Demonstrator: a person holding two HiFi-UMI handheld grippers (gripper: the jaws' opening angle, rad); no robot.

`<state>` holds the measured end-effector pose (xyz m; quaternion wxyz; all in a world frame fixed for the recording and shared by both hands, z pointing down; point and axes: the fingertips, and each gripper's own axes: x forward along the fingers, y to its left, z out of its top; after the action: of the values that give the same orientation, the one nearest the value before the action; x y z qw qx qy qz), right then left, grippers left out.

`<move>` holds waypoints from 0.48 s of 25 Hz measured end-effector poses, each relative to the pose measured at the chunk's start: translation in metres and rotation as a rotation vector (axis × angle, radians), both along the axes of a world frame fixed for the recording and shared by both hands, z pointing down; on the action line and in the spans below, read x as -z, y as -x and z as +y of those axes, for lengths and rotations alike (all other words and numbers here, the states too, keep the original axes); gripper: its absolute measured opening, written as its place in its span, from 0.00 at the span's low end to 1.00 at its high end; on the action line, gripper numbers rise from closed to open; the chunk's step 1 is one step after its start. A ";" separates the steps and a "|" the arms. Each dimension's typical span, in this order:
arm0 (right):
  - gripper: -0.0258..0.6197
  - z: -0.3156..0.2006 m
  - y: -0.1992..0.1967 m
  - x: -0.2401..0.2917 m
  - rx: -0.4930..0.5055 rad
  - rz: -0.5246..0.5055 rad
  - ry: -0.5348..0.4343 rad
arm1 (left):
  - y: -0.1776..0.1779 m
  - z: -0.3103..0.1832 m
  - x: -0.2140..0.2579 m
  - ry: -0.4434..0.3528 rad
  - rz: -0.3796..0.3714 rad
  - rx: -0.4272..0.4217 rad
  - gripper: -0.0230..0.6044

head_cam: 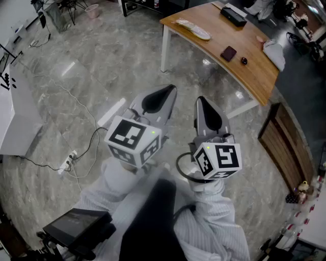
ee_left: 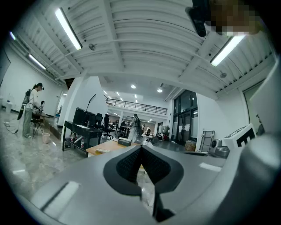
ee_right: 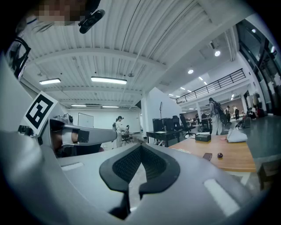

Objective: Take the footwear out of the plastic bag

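Observation:
A long pale item in a clear plastic bag (head_cam: 192, 28) lies on the far end of the curved wooden table (head_cam: 254, 76); I cannot tell whether it is the footwear. Both grippers hover over the marble floor, close to the person's body and well short of the table. My left gripper (head_cam: 166, 94) is shut with nothing between its jaws, and its tips meet in the left gripper view (ee_left: 141, 147). My right gripper (head_cam: 200, 102) is also shut and empty, with its pads together in the right gripper view (ee_right: 140, 147).
The table also carries a dark wallet (head_cam: 228, 53), a small dark object (head_cam: 244, 60), a black box (head_cam: 233, 15) and a white bag (head_cam: 275, 54). A cable and power strip (head_cam: 68, 162) lie on the floor at left. A wooden panel (head_cam: 282, 148) stands at right. People stand in the distance.

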<state>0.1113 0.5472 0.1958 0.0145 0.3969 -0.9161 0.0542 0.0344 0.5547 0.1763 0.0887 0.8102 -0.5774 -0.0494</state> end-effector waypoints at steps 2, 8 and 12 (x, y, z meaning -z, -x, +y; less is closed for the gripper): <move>0.06 -0.001 -0.002 0.000 -0.004 -0.010 -0.001 | -0.001 -0.001 0.000 0.001 -0.002 0.001 0.04; 0.06 -0.005 -0.007 -0.002 -0.008 -0.019 0.002 | -0.002 -0.003 -0.004 0.007 -0.004 0.009 0.04; 0.06 -0.010 -0.016 -0.002 -0.016 -0.050 0.010 | -0.005 -0.004 -0.005 0.009 -0.008 0.018 0.04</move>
<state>0.1273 0.5375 0.1973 -0.0067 0.4026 -0.9127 0.0690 0.0399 0.5506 0.1813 0.0897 0.8047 -0.5851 -0.0444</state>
